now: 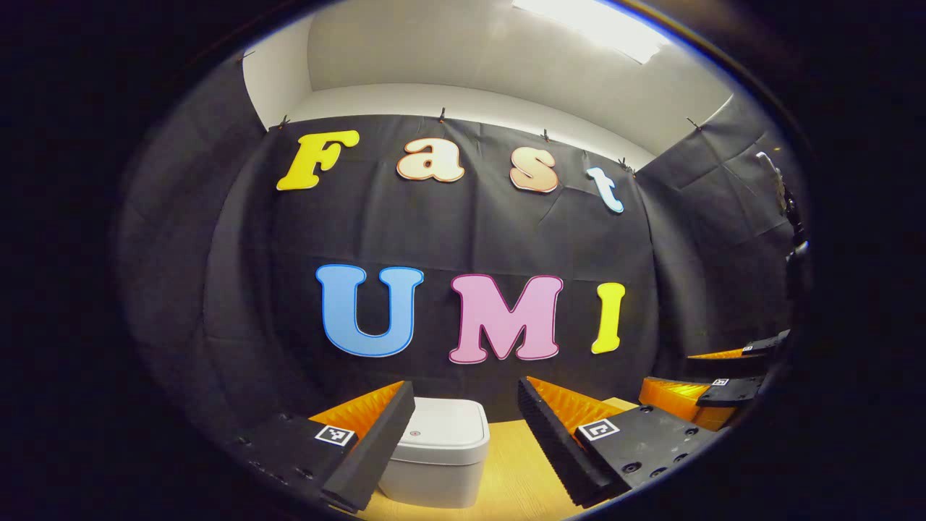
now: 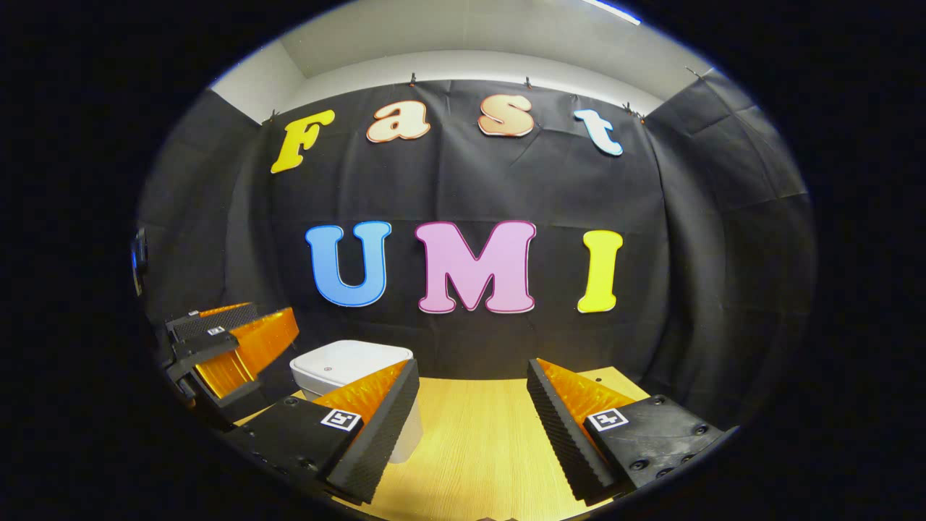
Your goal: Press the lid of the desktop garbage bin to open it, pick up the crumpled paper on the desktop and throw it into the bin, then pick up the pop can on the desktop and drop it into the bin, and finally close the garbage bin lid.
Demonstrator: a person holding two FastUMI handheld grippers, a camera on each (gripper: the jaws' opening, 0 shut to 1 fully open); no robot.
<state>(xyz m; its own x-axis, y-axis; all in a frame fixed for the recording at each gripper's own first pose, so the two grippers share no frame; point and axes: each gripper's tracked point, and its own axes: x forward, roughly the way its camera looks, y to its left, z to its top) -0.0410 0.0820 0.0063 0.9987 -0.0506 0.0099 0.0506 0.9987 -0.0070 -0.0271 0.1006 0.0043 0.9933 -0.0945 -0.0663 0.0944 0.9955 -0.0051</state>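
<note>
Facing the closed garbage bin [image 1: 441, 449] on the wooden desktop [image 2: 477, 449], left gripper [image 1: 463, 434] and right gripper [image 2: 470, 427] hover spread wide, empty; its rigid, light-looking plastic lid [image 1: 443, 425] likely wants one firm press.

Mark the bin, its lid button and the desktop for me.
garbage bin [image 1: 432, 474]: left gripper view, front wall.
lid button [image 1: 414, 433]: left gripper view, small round mark near the lid's front edge.
desktop [image 2: 477, 441]: right gripper view, bare wood between the fingers.

left gripper [image 1: 463, 441]: jaws wide apart, nothing held | right gripper [image 2: 472, 427]: same (side by side, level)
</note>
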